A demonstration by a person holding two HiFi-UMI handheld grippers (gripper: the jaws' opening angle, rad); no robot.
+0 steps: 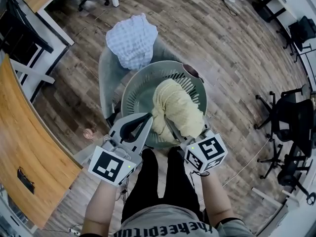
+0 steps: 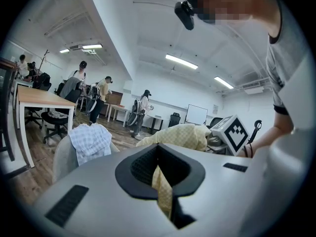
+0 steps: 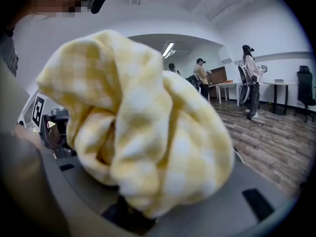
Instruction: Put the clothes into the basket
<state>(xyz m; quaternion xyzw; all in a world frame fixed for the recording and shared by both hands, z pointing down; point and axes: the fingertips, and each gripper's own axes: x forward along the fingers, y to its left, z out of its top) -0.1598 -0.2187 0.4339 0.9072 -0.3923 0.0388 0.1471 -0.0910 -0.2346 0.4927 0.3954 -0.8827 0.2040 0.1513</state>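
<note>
Both claws are up over the basket [image 1: 138, 90]. The left claw [image 1: 147, 117] is pinched tight on a strip of the yellow cloth [image 1: 177, 107], and the right claw [image 1: 172, 130] is clamped on its bunched bulk. The basket stands on the plank floor [image 1: 222, 58] against a grey chair [image 1: 106, 68] carrying a blue cloth [image 1: 132, 41]. There's a wooden bench [image 1: 19, 132] on the left and office chairs [image 1: 291, 117] on the right.
</note>
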